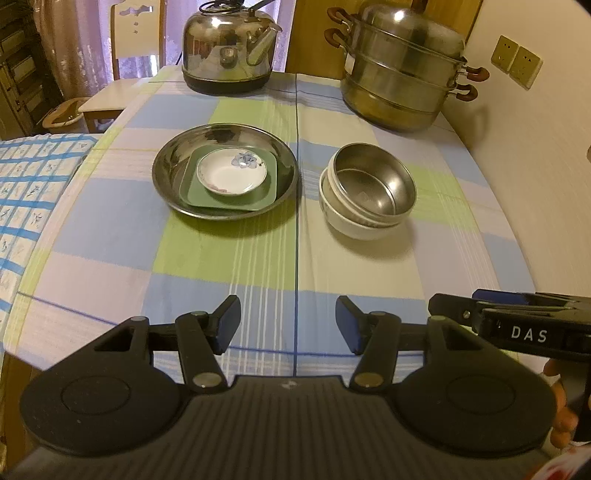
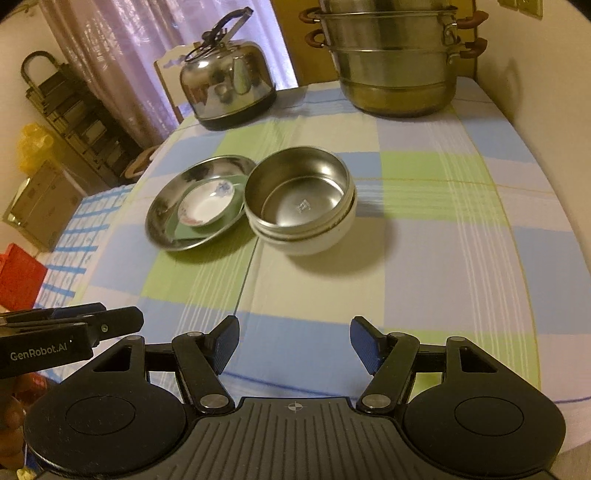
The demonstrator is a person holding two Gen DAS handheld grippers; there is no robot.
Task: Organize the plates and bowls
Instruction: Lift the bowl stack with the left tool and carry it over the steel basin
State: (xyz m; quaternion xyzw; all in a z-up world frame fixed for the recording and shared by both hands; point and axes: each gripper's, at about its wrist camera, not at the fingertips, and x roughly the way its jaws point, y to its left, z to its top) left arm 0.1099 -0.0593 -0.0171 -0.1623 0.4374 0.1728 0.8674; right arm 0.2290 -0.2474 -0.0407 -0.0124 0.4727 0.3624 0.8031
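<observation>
Both grippers empty, jaws spread, hanging over the table's [image 1: 110, 236] near edge: left gripper [image 1: 288, 325] faces the plate stack [image 1: 225, 171] mid-table, right gripper [image 2: 293, 341] the nested bowls [image 2: 301, 201] just beside it, so bowls likely go right-handed.

A home dining corner, probably: a table under a checked cloth [image 1: 110, 206] carries a steel kettle [image 1: 231, 48] and a stacked steamer pot [image 1: 402, 70] at its far edge; a wooden chair [image 1: 136, 33], curtains [image 2: 122, 55] and wall sockets [image 1: 517, 61] lie beyond.
</observation>
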